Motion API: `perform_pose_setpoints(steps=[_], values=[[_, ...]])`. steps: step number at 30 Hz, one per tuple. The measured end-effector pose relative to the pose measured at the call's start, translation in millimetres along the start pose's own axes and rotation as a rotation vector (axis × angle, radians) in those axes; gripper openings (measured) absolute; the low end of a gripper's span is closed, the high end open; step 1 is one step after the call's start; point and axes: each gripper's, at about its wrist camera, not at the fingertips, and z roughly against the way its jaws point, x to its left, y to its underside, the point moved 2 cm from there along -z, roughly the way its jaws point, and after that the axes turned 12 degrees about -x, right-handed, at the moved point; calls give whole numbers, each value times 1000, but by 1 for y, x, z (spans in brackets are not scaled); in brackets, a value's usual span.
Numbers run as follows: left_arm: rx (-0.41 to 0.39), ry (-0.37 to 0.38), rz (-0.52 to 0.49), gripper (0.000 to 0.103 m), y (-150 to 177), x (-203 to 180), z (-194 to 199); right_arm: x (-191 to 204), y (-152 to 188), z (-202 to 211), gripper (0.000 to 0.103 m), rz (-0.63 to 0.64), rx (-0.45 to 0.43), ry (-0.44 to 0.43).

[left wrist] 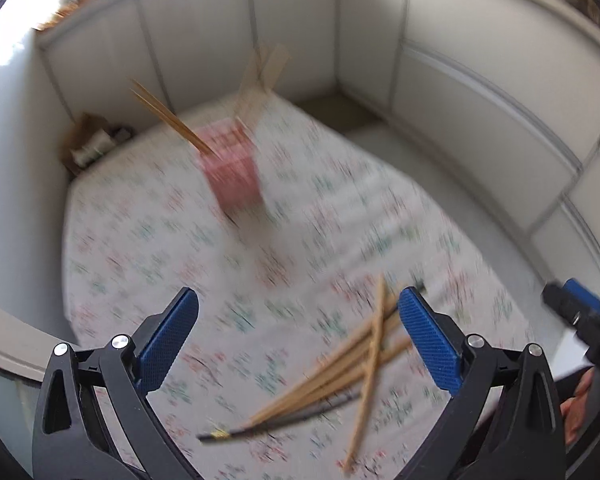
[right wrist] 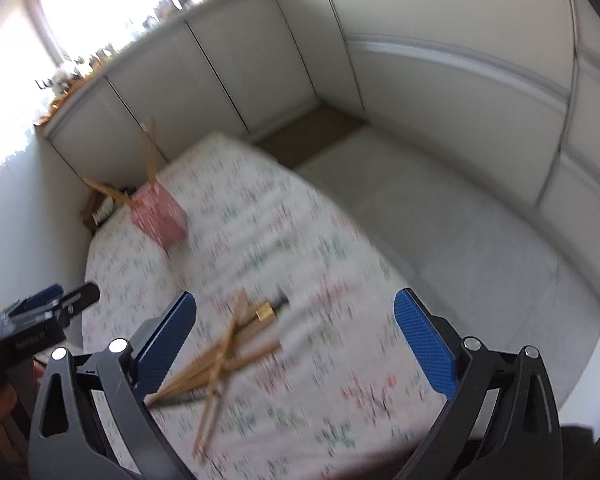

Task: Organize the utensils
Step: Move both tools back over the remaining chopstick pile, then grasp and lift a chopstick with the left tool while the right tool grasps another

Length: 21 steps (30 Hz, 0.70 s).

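A pile of loose wooden chopsticks (left wrist: 340, 376) lies on the floral tablecloth (left wrist: 148, 248), with a dark chopstick (left wrist: 284, 424) among them. A pink slatted holder (left wrist: 232, 168) stands farther back with chopsticks (left wrist: 164, 116) and flat wooden utensils (left wrist: 260, 76) sticking out. My left gripper (left wrist: 298, 340) is open and empty just above the pile. In the right wrist view the pile (right wrist: 216, 364) lies by my left finger, and the holder (right wrist: 160, 216) stands at the far left. My right gripper (right wrist: 294, 344) is open and empty. Both views are blurred.
White cabinet fronts (left wrist: 292, 32) surround the table on the far and right sides. A brown box (left wrist: 88, 144) sits off the table's far left corner. The other gripper shows at the right edge (left wrist: 580, 320) and, in the right wrist view, at the left edge (right wrist: 44, 312).
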Motion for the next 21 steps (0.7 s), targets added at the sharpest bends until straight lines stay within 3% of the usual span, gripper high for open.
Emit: perform_pose_setpoints(steps=[3,7,8,12,21], values=[[151,90,23,96,13,-16,-36,-21,30,-7,97,13,45,17],[272,181,88,95,25,-36,-76,-34,46,-19,97,8,102,-8],[285,196,102,92,25,-39,-83,-36,45,-20,97,-18,114,-47],[347,196,125,76,24,-50,-117,-46,41,-16,97,-46,82,-50],[404,205,134,48,27,-56,-139,-47,39,-21,97,-38,104,-65]])
